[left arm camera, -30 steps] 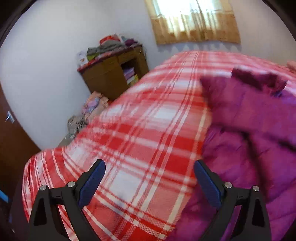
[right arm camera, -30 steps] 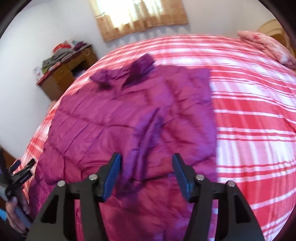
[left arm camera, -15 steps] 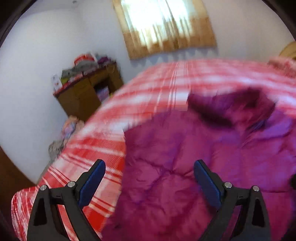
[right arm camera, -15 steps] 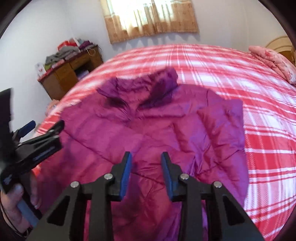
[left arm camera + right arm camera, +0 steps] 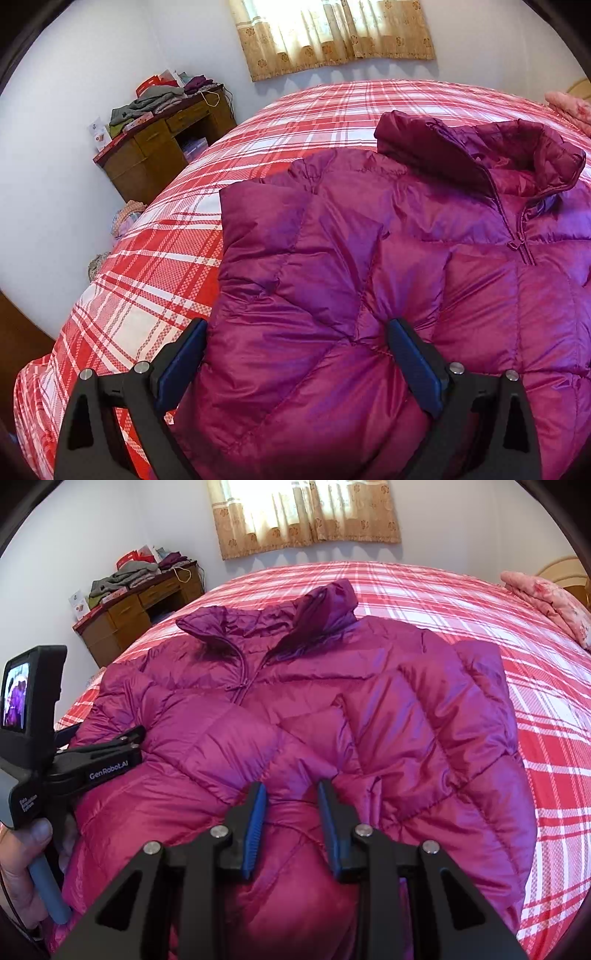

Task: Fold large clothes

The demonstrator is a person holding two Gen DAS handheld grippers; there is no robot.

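- The puffy purple jacket [image 5: 303,716] lies flat on the red checked bed [image 5: 546,709], collar toward twelve o'clock (zipper up).
- The left gripper [image 5: 295,354] is spread wide over the jacket's edge at seven o'clock.
- The right gripper [image 5: 291,805] looks pinched on a jacket fold, maybe just touching.

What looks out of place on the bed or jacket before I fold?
Nothing looks damaged or spilled. The magenta puffer jacket lies front-up on the plaid bedspread, zipper part open at the collar, which is rumpled and standing up on one side. Both sleeves are already folded across the body. The desk behind is piled with clothes.
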